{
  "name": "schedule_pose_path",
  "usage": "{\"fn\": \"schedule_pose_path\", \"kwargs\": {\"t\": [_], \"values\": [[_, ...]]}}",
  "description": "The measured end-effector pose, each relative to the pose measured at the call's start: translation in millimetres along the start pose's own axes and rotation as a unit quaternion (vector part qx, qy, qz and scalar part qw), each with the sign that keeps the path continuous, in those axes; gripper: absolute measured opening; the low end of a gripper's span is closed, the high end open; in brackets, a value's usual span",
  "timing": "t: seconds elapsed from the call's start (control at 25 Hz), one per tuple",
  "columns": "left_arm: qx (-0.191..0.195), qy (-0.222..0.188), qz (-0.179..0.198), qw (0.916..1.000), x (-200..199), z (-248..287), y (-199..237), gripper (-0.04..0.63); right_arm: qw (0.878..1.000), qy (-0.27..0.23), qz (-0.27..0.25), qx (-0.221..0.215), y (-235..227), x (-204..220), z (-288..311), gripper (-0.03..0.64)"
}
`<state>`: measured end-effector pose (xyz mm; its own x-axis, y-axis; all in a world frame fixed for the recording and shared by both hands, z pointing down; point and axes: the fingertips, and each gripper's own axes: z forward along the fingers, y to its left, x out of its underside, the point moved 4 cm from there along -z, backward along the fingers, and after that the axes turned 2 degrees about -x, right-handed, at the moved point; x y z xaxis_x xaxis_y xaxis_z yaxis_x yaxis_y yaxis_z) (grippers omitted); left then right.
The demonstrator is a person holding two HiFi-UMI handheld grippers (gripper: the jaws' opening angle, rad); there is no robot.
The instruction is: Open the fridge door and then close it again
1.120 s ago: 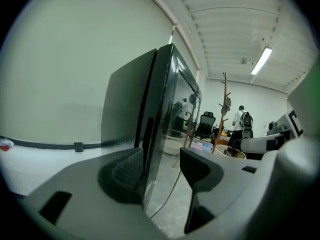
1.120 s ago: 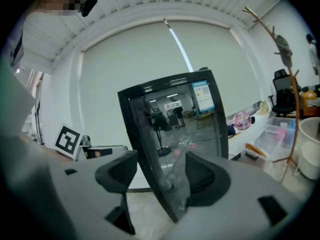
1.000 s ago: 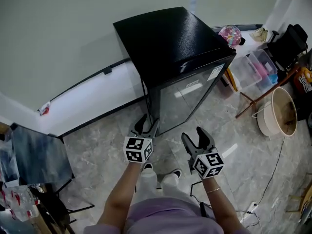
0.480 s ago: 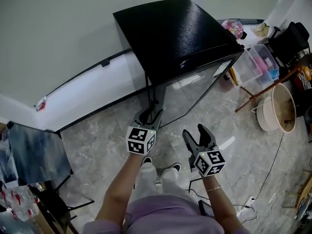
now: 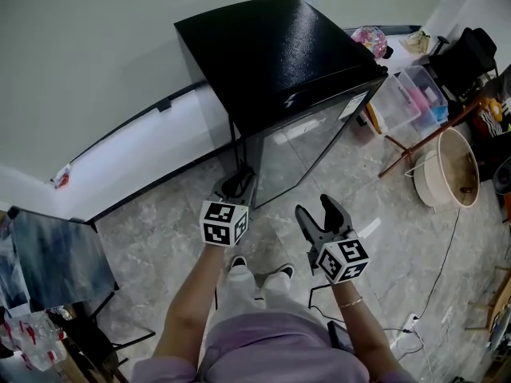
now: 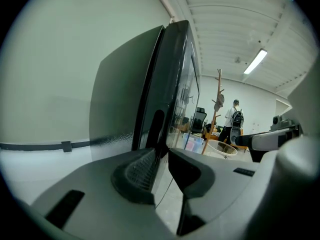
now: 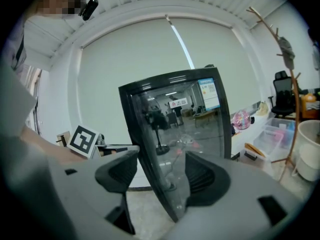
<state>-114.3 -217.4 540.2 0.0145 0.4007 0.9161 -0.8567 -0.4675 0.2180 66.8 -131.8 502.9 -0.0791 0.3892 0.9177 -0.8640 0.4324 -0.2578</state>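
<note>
Jaws on my left tool [image 5: 236, 183] have just been closing to a slit, not visibly clamping, at the edge of the glass door [image 5: 299, 154] of the black mini fridge [image 5: 271, 54] by the wall; my right tool [image 5: 318, 210] gapes empty; the door looks stiff and slick, so I would grip that edge.

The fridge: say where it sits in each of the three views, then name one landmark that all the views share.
Head view: fridge at upper centre, seen from above.
Left gripper view: fridge at centre, seen edge-on.
Right gripper view: fridge at centre, glass door facing the camera.
Shared landmark: the basin, right of the fridge in every view.
</note>
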Motion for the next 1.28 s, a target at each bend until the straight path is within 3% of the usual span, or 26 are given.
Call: {"fn": "schedule_pose_path", "kwargs": {"t": [1.28], "values": [[0.01, 0.013, -0.004, 0.9999, -3, -4, -2, 0.064, 0.998, -0.057, -0.017, -0.033, 25, -46, -3, 0.293]]}}
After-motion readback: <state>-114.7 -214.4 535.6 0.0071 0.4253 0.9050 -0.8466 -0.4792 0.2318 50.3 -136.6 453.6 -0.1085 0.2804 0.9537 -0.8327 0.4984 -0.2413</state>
